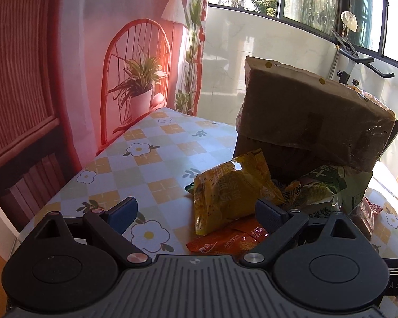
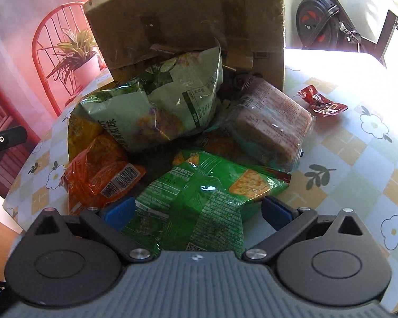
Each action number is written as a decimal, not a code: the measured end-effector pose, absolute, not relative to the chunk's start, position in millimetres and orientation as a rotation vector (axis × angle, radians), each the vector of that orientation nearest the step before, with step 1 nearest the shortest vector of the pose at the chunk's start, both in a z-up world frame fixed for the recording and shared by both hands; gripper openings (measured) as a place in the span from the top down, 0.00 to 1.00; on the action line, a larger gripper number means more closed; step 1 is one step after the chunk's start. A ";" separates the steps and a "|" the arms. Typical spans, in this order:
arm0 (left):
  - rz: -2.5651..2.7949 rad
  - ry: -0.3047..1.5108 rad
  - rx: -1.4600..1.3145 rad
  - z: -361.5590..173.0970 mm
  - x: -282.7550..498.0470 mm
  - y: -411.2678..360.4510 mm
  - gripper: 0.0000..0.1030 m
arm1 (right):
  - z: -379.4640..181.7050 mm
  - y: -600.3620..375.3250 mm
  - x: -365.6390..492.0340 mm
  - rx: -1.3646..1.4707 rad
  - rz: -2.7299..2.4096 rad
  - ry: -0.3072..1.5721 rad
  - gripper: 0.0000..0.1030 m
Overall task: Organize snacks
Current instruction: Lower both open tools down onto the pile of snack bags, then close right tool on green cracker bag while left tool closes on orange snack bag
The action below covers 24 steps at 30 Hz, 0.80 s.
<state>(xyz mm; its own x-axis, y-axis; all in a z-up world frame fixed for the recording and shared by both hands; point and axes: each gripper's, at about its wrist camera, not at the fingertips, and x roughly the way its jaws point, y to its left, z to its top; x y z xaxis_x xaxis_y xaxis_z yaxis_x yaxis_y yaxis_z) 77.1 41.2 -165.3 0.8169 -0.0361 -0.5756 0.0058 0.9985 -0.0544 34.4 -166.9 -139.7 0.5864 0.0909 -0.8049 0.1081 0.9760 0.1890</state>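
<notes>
A brown cardboard box (image 1: pixel 313 111) lies tipped on the table with snack packs spilled before it. In the left wrist view my left gripper (image 1: pixel 196 213) is open, its right finger beside a yellow snack bag (image 1: pixel 230 193) lying over an orange packet (image 1: pixel 225 241). In the right wrist view my right gripper (image 2: pixel 199 212) is open, its fingers on either side of a bright green cracker bag (image 2: pixel 199 196). Beyond it lie an orange bag (image 2: pixel 101 172), a pale green bag (image 2: pixel 162 106) and a clear pack of brown biscuits (image 2: pixel 273 124). The box (image 2: pixel 188 18) stands behind them.
The table has a floral checked cloth (image 1: pixel 151 143). A small red wrapped snack (image 2: pixel 321 102) lies apart at the right. A red chair with a potted plant (image 1: pixel 138 90) stands at the far table end. An exercise bike (image 2: pixel 328 23) is behind the table.
</notes>
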 end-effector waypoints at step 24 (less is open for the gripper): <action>-0.105 0.797 -0.226 -212.2 81.8 19.4 0.07 | -160.0 -169.4 41.1 0.206 0.046 0.889 0.12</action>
<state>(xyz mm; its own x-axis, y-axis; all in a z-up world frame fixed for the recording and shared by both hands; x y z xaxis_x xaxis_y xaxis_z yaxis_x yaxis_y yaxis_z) 81.8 19.4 -212.2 0.6949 -0.1786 -0.6965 0.0085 0.9706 -0.2404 41.1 -169.4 -160.0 0.6304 0.1253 -0.7661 0.0450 0.9793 0.1973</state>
